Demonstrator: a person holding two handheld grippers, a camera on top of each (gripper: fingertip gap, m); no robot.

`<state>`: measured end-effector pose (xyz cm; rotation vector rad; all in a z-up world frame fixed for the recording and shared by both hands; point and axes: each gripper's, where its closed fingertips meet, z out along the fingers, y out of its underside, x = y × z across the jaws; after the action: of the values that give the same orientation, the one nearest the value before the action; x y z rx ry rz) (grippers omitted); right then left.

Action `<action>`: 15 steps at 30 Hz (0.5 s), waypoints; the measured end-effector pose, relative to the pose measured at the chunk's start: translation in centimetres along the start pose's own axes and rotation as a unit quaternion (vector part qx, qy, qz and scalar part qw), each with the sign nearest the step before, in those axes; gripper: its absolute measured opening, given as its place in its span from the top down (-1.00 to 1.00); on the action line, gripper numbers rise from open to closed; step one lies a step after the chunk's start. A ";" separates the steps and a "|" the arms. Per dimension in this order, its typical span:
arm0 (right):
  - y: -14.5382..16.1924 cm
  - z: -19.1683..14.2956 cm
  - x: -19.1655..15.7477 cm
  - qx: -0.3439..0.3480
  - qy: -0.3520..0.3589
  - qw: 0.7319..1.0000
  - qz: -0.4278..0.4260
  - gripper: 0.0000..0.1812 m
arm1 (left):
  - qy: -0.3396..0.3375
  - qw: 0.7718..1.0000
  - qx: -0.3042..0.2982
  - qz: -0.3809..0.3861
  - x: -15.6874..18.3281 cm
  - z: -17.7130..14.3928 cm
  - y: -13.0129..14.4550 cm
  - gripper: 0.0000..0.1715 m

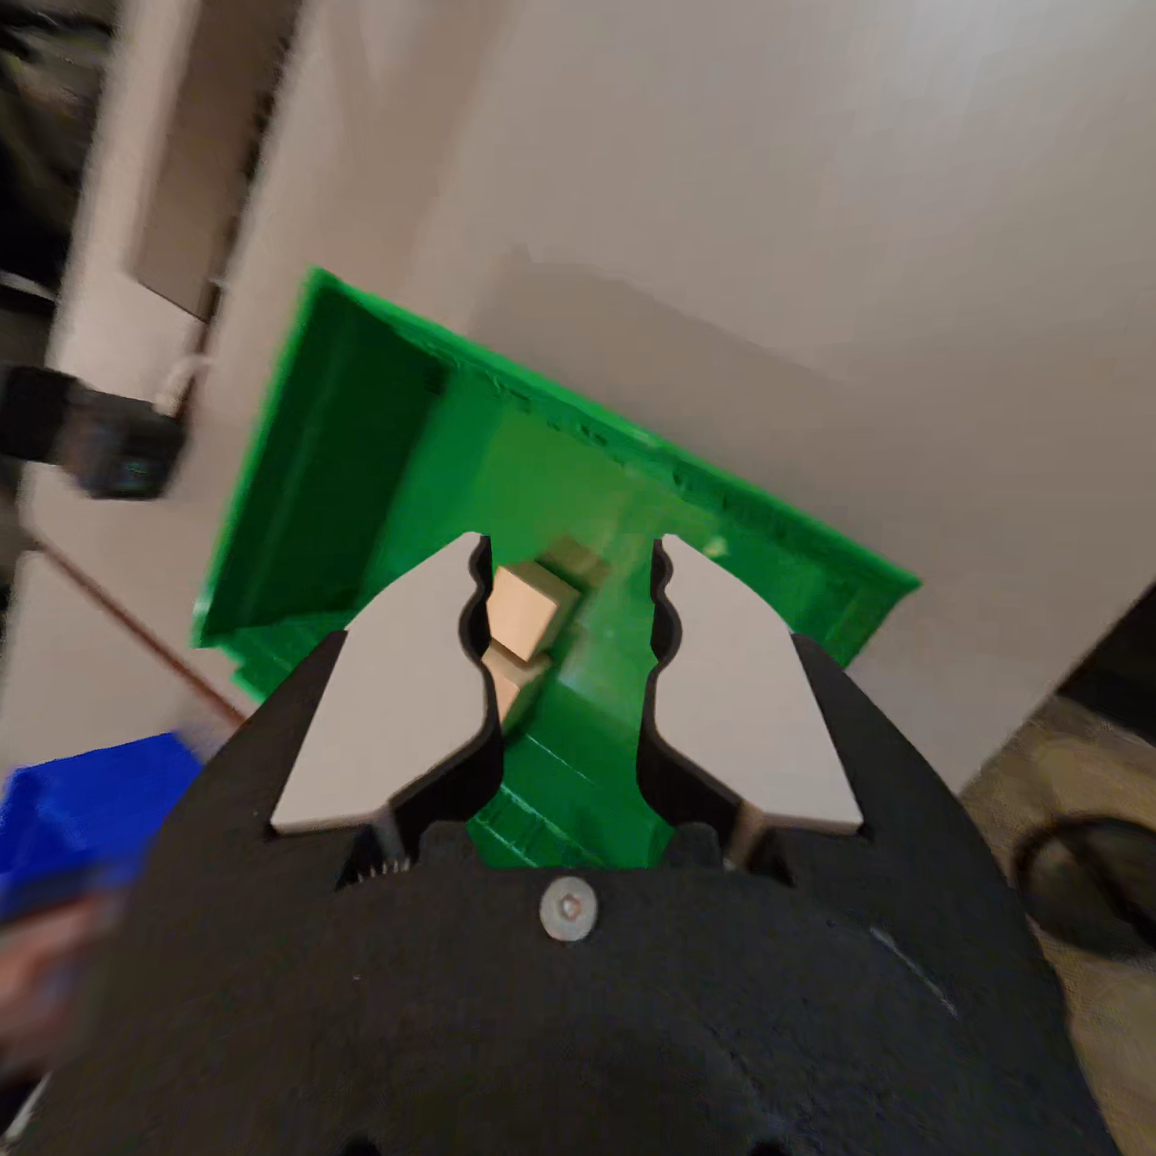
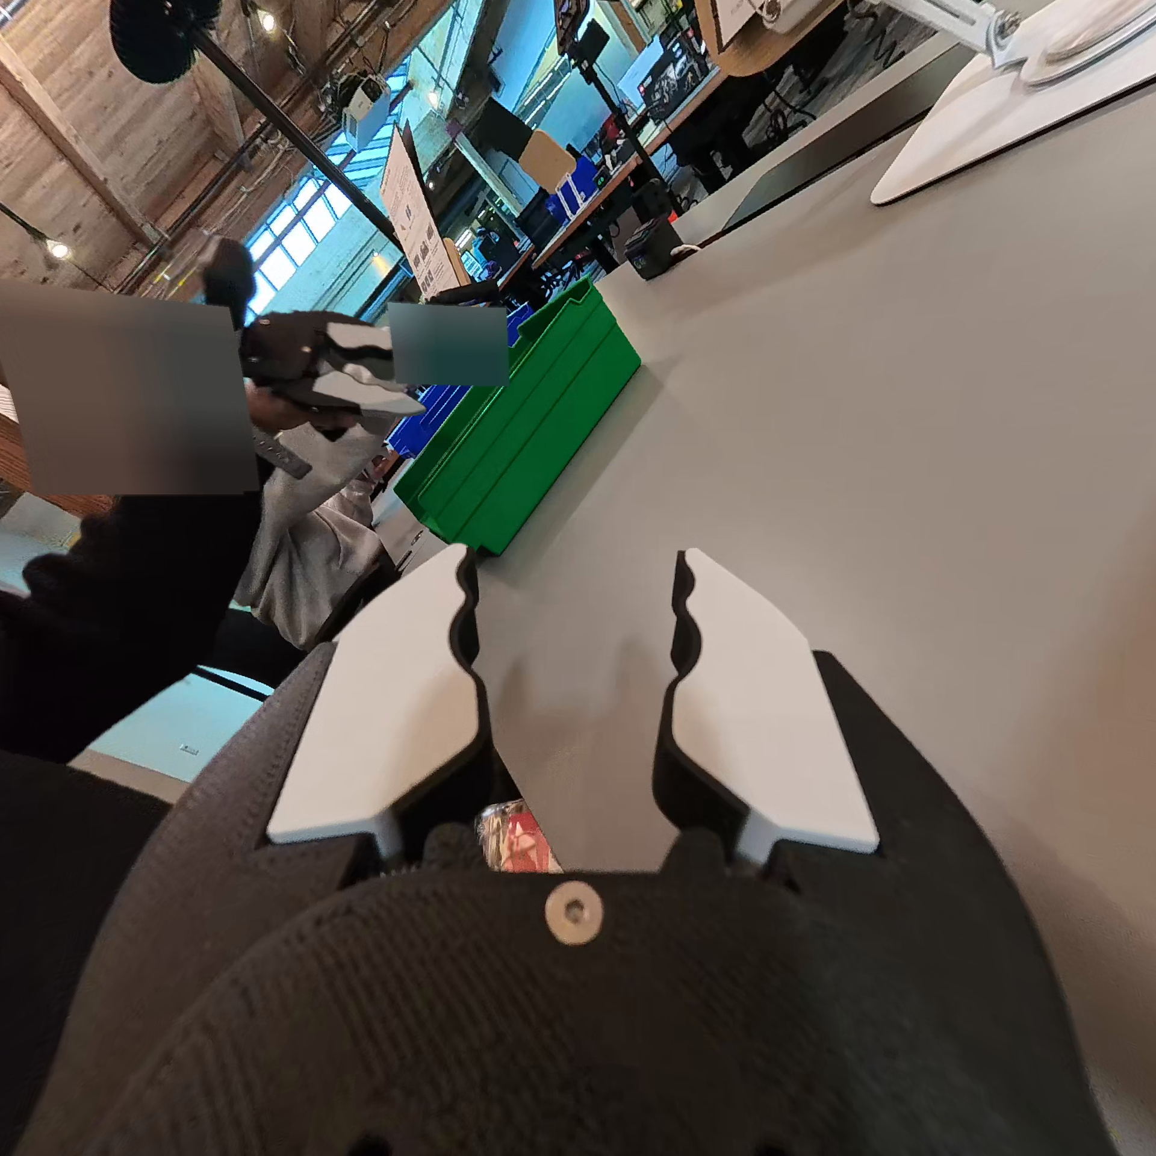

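1. Left hand-held gripper (image 1: 570, 544), with black body and pale grey finger plates, is seen with its jaws set wide apart and nothing gripped between them.
2. It is held above a green rectangular plastic bin (image 1: 350, 475), which is looked down into from the left wrist view; that view is smeared by motion.
3. Small tan wooden blocks (image 1: 524, 616) are seen lying on the floor of the green bin, in the gap between the fingers but below them; whether the left finger touches them cannot be told.
4. A blue plastic bin (image 1: 94, 813) is seen near the green bin's corner, at the lower left of the left wrist view.
5. The green bin (image 2: 532, 431) is shown resting on a light grey tabletop (image 2: 876, 469), with blue bins (image 2: 425, 419) just behind it.
6. The right hand-held gripper (image 2: 575, 550) is likewise spread wide and empty, held low over the bare tabletop, near one end of the green bin but apart from it.
7. From the right wrist view the left hand-held gripper (image 2: 381, 375) is seen raised above the bins, held by a person's hand (image 2: 275, 413).
8. A small black box-shaped device (image 2: 650, 253) is seen at the tabletop's far edge, well apart from both grippers.
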<state>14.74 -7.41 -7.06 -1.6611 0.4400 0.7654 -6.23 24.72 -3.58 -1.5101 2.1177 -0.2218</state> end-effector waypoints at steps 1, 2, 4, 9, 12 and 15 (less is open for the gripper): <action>0.0 0.1 0.0 0.000 -0.001 1.000 0.000 0.33 | 0.028 0.999 -0.020 -0.005 -0.1 0.9 1.3 0.47; 0.0 0.1 0.0 0.000 -0.003 1.000 -0.001 0.33 | 0.052 0.998 -0.040 -0.011 -0.1 1.8 2.6 0.49; -0.1 0.2 0.0 0.001 -0.003 1.000 -0.004 0.34 | 0.080 0.993 -0.079 -0.020 -0.6 3.5 4.8 0.50; 0.3 0.3 0.8 -0.004 0.012 1.000 -0.015 0.38 | 0.109 0.979 -0.170 -0.008 -1.2 6.2 8.5 0.46; 0.3 0.4 0.5 0.003 0.000 1.000 -0.004 0.44 | 0.087 0.981 -0.172 0.022 -2.1 7.0 8.8 0.45; 0.4 0.7 0.2 0.006 -0.017 1.000 0.015 0.45 | 0.068 0.983 -0.167 0.047 -3.3 7.7 9.0 0.44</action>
<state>14.46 -6.78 -7.57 -1.6316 0.4442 0.8108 -9.00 32.29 -12.87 -1.6116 2.4215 0.0719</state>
